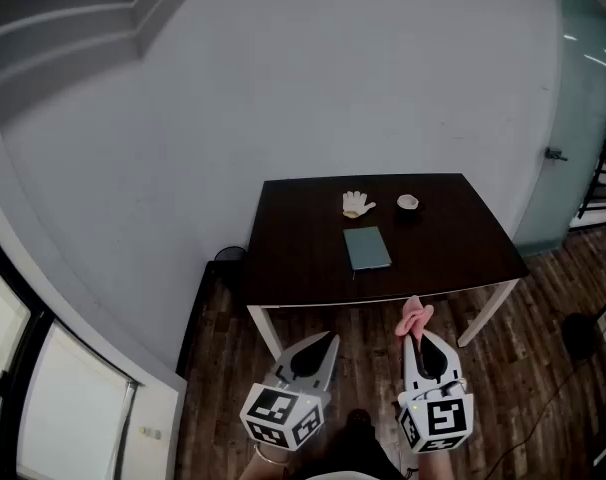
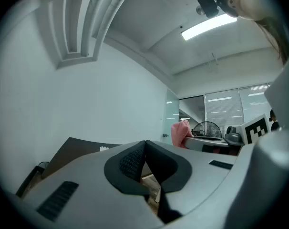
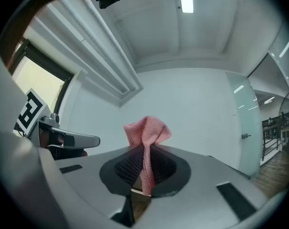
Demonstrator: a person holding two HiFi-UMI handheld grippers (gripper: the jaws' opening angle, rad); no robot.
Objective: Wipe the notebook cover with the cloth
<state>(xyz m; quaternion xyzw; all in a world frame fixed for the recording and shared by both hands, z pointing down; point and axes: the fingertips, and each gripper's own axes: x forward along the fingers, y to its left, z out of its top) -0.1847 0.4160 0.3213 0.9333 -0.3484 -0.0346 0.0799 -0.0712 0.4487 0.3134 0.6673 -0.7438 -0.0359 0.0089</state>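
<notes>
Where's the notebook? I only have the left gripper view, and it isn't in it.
Observer: The notebook lies closed near the middle of the table.
Operator: Anything close to it?
Observer: A bowl sits behind it near the far edge, beside a glove. Both are apart from the notebook.
Operator: How is the cloth held?
Observer: The right gripper is shut on the cloth, which sticks up past its tips.

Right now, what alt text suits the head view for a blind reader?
The right gripper holds a pink cloth and the left gripper is shut and empty; ahead, a teal notebook lies on a dark table.
</notes>
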